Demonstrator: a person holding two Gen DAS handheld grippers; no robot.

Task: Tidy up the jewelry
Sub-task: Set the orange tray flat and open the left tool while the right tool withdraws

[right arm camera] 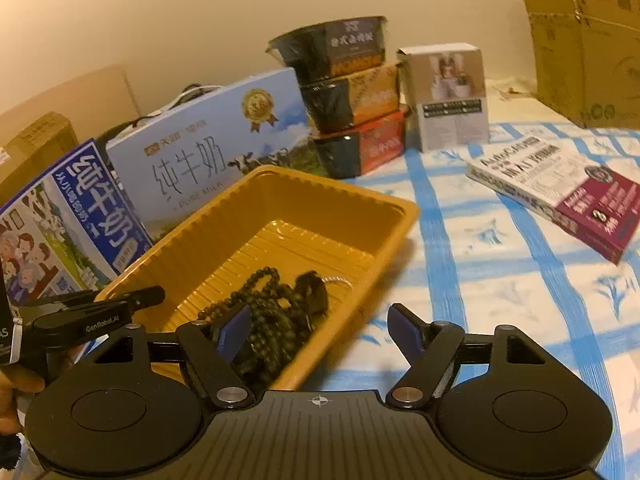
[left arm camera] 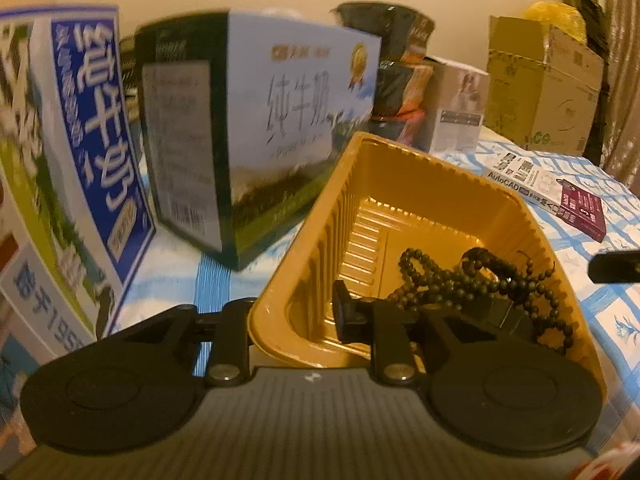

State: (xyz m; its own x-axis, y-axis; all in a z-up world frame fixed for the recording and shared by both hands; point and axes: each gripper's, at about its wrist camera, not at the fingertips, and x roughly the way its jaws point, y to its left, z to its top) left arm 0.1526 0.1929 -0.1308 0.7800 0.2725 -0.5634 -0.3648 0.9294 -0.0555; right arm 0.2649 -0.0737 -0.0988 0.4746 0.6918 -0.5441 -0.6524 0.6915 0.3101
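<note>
Your left gripper [left arm camera: 296, 316] straddles the near-left wall of the gold tray [left arm camera: 404, 184]: one finger sits outside the rim, the other [left arm camera: 345, 312] inside. The gap between them is modest, and whether the pads press the wall you cannot tell.

Your right gripper [right arm camera: 316, 332] stands wide and holds nothing; its left blue pad [right arm camera: 232, 336] hangs over the tray's near corner above the beads, while its right pad is over the blue-checked cloth [right arm camera: 500, 280].

The dark bead strands [left arm camera: 472, 280] lie heaped in the tray's near-right part, at about 2 o'clock from your left gripper in the left wrist view. They are loops in a tangle with no single long axis. The tray's own length runs from your left gripper toward 1 o'clock.

Hard by the tray's far-left corner, at 11 o'clock, stands a milk carton box [left arm camera: 280, 112], and a second milk box [left arm camera: 80, 152] stands at 9 o'clock. Stacked noodle bowls [right arm camera: 348, 96] stand beyond. An AutoCAD book [right arm camera: 560, 196] lies at 2 o'clock in the right wrist view, well apart from the tray.
</note>
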